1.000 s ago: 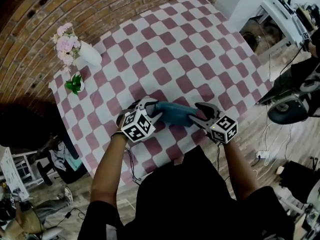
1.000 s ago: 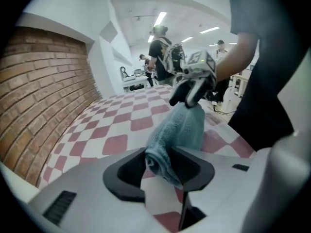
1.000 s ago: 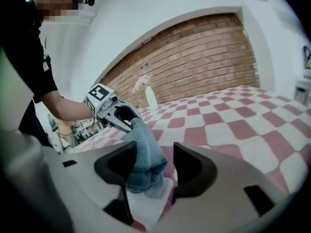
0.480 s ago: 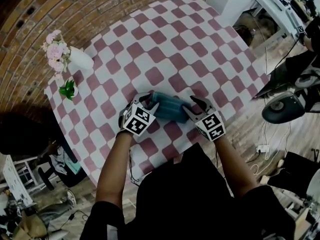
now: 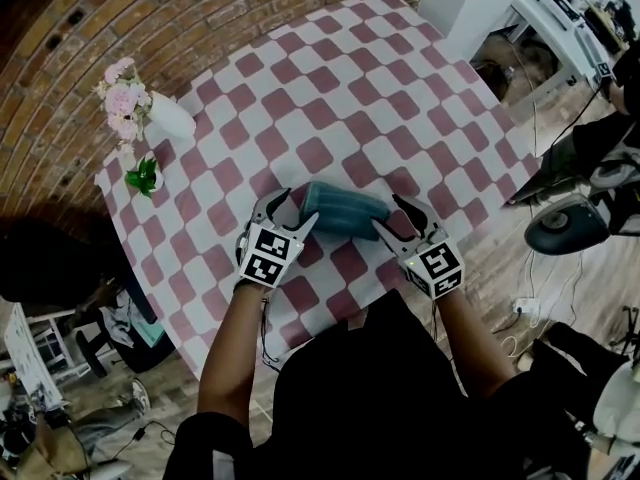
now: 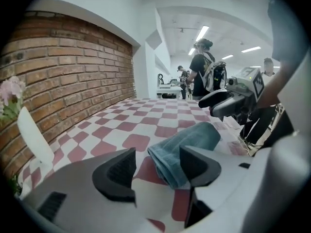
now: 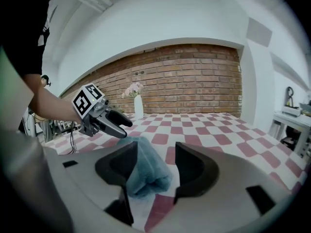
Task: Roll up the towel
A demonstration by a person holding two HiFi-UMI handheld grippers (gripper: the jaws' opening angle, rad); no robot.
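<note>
Table: the checkered table (image 5: 330, 78) carries the work near its front edge.
Towel: the blue towel (image 5: 345, 211) lies rolled into a short bundle between my tools.
Left tool: my left tool (image 5: 290, 211) has just been opening. Its jaws are partway apart, with one roll end between them, unpinched.
Right tool: my right tool (image 5: 390, 215) has also just been opening, with the other end loose between its jaws.
Risk: with both ends freed, the roll may spring loose, and a jaw snagging the cloth could drag it open.

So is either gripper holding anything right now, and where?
Nothing. The left gripper and right gripper have just been opening their jaws; each straddles one end of the rolled towel without pressing it.
</note>
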